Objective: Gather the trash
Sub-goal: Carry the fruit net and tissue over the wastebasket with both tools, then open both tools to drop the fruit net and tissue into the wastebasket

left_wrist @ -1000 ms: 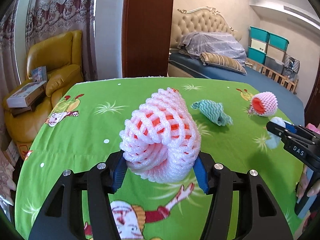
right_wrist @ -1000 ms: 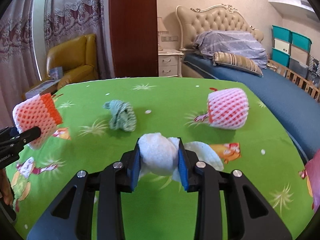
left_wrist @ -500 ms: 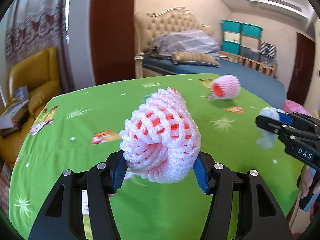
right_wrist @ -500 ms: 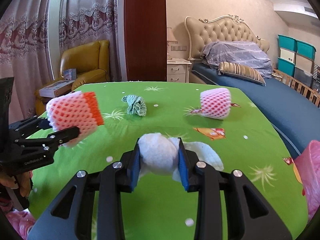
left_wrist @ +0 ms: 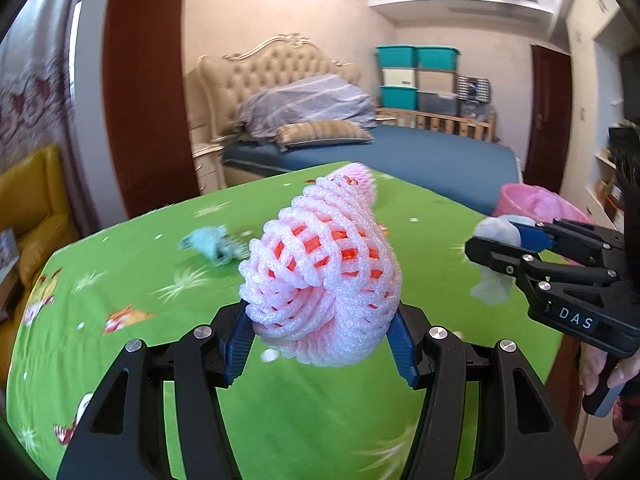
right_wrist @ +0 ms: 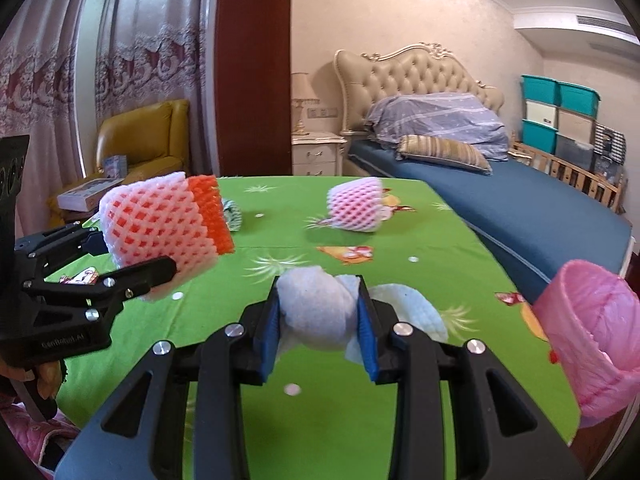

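My left gripper (left_wrist: 322, 344) is shut on a pink-and-orange foam fruit net (left_wrist: 324, 276) and holds it above the green tablecloth (left_wrist: 140, 280); the net also shows in the right wrist view (right_wrist: 160, 224). My right gripper (right_wrist: 318, 320) is shut on a white crumpled tissue (right_wrist: 316, 312), also seen in the left wrist view (left_wrist: 496, 252). A second pink foam net (right_wrist: 356, 208) and a teal crumpled wrapper (left_wrist: 214, 244) lie on the table. A bin lined with a pink bag (right_wrist: 596, 340) stands at the table's right edge.
A bed (right_wrist: 500, 200) with a striped pillow stands behind the table. A yellow armchair (right_wrist: 148, 136) with boxes on it is at the back left. Teal storage bins (right_wrist: 556, 116) are stacked at the far right wall.
Both grippers have swung to the right with their loads. The pink-lined bin has come into the right wrist view and sits closer on the right.
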The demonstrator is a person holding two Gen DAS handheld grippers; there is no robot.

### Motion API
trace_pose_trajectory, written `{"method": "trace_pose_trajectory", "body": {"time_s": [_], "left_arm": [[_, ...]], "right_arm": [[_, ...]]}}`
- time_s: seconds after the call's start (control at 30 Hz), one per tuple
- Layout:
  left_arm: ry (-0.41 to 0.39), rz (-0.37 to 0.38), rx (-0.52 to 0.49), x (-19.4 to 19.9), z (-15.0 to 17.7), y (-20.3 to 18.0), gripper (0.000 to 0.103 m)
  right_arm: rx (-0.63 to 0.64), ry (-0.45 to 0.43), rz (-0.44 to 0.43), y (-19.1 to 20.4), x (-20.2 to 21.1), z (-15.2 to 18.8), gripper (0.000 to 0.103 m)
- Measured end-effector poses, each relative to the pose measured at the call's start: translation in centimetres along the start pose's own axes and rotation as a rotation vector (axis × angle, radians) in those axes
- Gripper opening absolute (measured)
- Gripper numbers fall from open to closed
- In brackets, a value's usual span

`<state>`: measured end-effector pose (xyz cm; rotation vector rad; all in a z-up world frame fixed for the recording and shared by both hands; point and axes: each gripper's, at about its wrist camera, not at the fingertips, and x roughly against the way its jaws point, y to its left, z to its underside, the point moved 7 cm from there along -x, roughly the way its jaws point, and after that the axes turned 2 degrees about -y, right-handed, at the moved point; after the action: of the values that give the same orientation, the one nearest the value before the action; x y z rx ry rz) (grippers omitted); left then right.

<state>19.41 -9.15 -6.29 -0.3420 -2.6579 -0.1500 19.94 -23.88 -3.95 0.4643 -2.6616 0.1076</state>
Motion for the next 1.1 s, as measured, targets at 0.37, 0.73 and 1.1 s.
{"method": "trace_pose_trajectory", "body": {"time_s": [0.37, 0.73, 1.1], "left_arm": [[-0.012, 0.124, -0.107, -2.7, -2.9, -7.1, 0.055], [-0.003, 0.34, -0.193, -6.3, -6.4, -17.5, 0.055], [0.053, 0.503, -0.218, -11.8, -9.7, -28.7, 0.055]], "right_arm": [[-0.04, -0.038, 0.118, -6.8, 3.7, 0.5, 0.033], [-0.106, -0.045, 0.3, -16.8, 7.9, 2.4, 0.033], [-0.231, -0.021, 0.422, -29.8, 9.6, 4.3, 0.035]]}}
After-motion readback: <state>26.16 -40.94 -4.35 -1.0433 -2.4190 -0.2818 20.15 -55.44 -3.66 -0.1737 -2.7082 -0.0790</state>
